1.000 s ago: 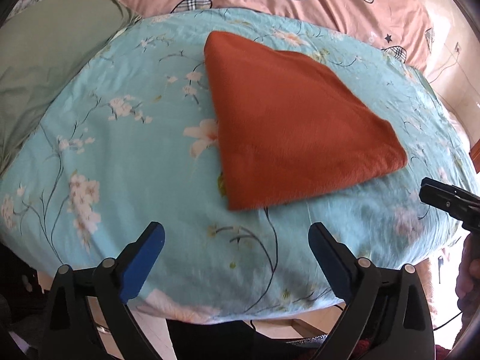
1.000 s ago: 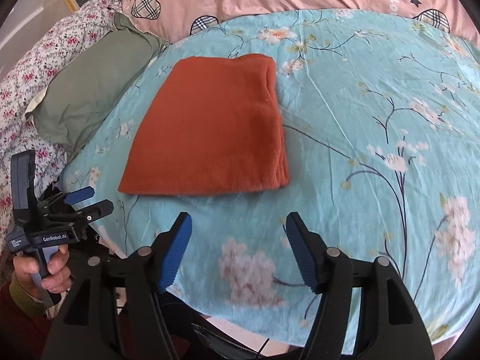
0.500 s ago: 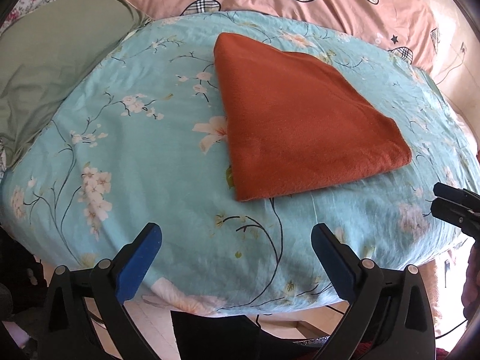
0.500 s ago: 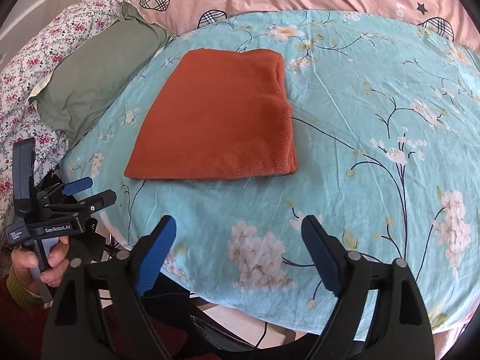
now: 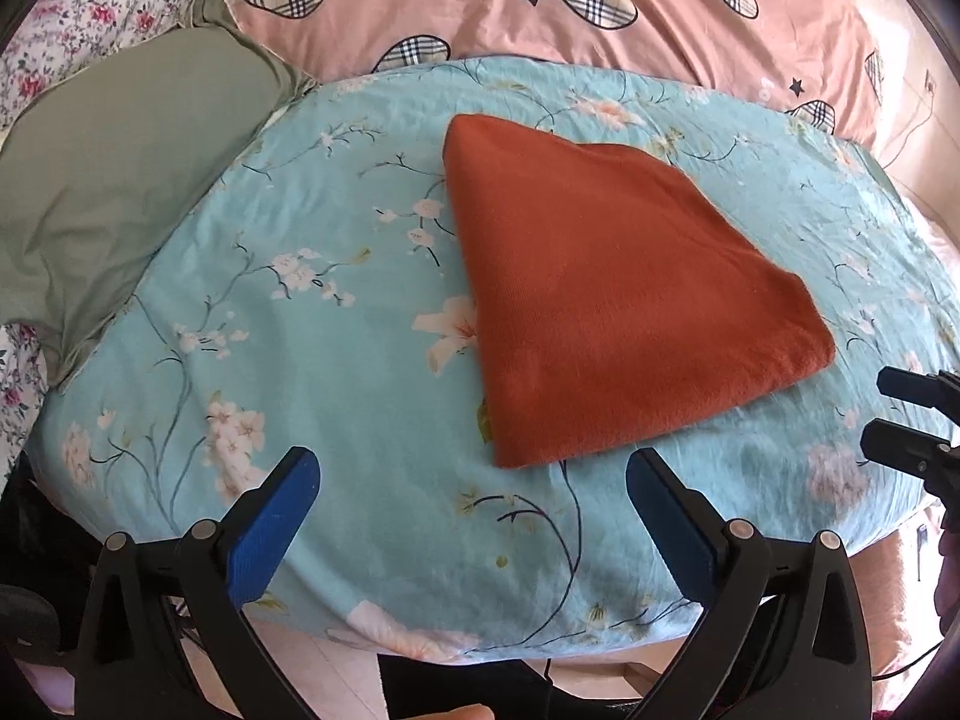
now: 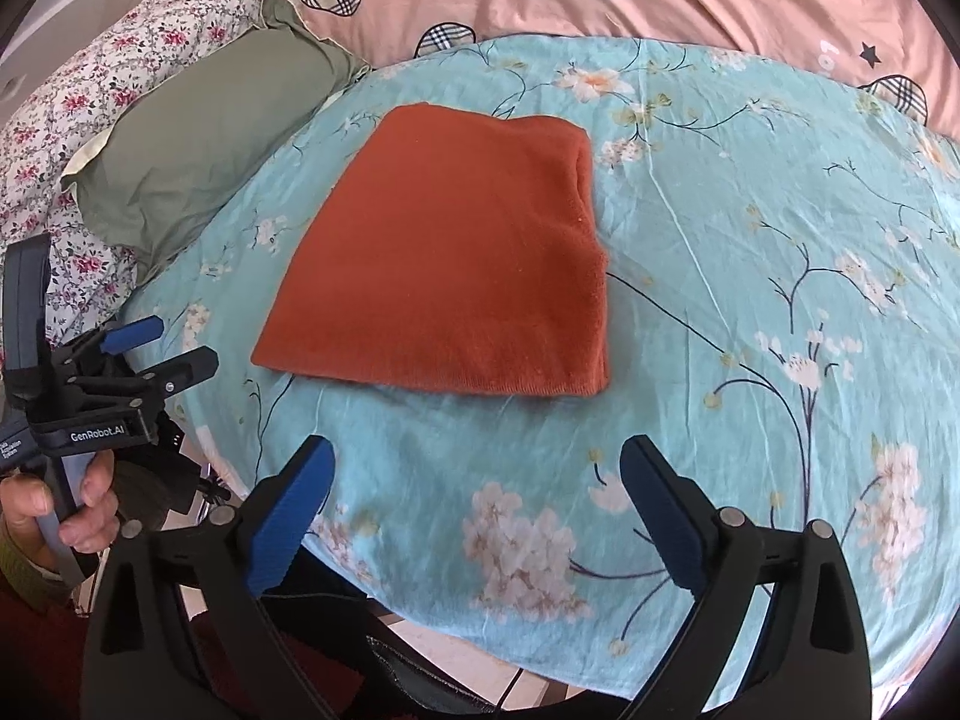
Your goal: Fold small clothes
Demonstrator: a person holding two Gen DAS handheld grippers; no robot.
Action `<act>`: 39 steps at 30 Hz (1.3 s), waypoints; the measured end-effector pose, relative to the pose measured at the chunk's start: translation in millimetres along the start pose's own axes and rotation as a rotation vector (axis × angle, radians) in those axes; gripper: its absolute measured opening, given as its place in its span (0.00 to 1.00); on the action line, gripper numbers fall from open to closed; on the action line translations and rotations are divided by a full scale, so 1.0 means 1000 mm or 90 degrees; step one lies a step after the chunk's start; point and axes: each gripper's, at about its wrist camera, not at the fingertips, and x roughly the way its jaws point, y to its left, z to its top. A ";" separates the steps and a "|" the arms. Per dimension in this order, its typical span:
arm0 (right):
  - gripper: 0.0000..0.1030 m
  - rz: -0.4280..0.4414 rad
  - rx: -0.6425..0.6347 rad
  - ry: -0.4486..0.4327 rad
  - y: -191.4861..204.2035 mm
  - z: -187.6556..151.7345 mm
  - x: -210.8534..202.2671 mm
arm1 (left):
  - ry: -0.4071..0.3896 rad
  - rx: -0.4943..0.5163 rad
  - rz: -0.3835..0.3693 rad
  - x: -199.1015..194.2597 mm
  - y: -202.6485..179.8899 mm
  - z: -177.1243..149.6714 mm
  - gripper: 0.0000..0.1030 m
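A rust-orange knitted garment (image 5: 606, 306) lies folded flat on the light blue floral bedspread (image 5: 300, 324); the right wrist view shows the same garment (image 6: 456, 258). My left gripper (image 5: 474, 477) hovers open in front of the garment's near edge with nothing between its blue pads. My right gripper (image 6: 477, 471) is also held back from the garment, its jaws still opening and empty. The left wrist view catches the right gripper's fingertips (image 5: 900, 420) at the right edge. In the right wrist view the left gripper (image 6: 159, 348) sits at the far left, held by a hand (image 6: 72, 510).
A grey-green pillow (image 5: 114, 192) lies at the left of the bedspread. A pink quilt (image 5: 570, 6) with plaid hearts runs along the back. A floral sheet (image 6: 102, 78) lies beyond the pillow. The bed's near edge drops to a pale floor (image 5: 336, 684).
My right gripper's jaws have spread much wider. Both views have tipped slightly, so the garment sits a little lower in frame. The garment itself has stayed put.
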 end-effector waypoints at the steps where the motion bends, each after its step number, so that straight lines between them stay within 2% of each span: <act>1: 0.93 0.001 0.001 0.003 0.000 0.001 0.003 | 0.002 0.000 -0.001 0.002 0.000 0.000 0.99; 12: 0.93 0.010 -0.007 0.014 0.005 0.010 0.020 | 0.018 0.024 0.029 0.023 -0.006 0.010 0.99; 23: 0.94 0.011 -0.014 0.020 0.002 0.039 0.038 | 0.002 0.017 0.027 0.031 -0.005 0.038 0.99; 39: 0.94 0.024 -0.021 0.021 -0.002 0.070 0.049 | -0.020 0.004 0.021 0.030 -0.011 0.055 0.99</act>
